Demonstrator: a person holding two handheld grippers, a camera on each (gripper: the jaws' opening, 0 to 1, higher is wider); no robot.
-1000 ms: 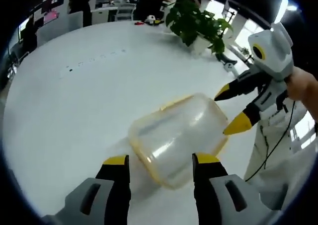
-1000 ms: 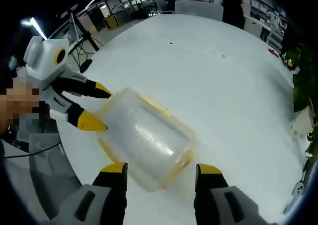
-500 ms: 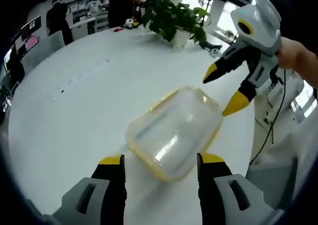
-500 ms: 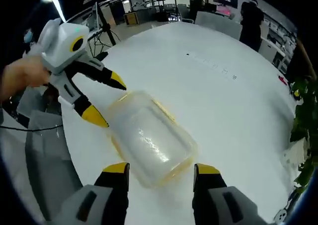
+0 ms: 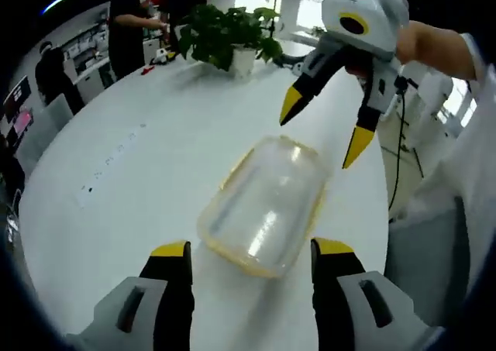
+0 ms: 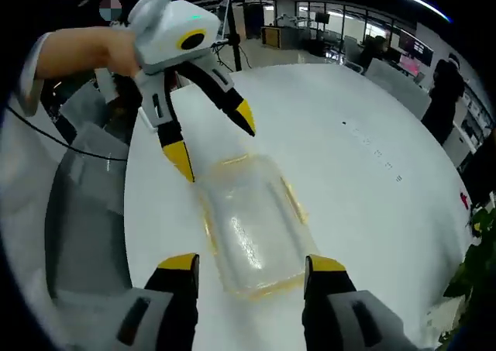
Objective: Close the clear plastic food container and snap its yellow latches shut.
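Count: one clear plastic food container, two tools, one potted plant, one white round worktop.

Left gripper view, near to far: left tool sits at the bottom, yellow-tipped jaws wide apart, gripping nothing. The container's near end lies in the gap between the jaw tips; I can't tell if either tip touches it. The container lies on the worktop, yellow rim down against the surface, clear body bulging up, long axis running away from the camera. Latch state is too blurred to read. Beyond its far end hangs the right tool, held by a hand, its jaws spread wide and pointing down, tips above the container's far end, not touching it. Farther back: the plant near the worktop's far edge, then people standing by desks.

Right gripper view, near to far: right tool at the bottom, jaws wide apart, holding nothing, container's near end between the tips, contact unclear. Past the far end, the left tool points down, jaws open wide, tips near the container's far corners but off it. A hand grips it. Office desks and chairs sit well behind.
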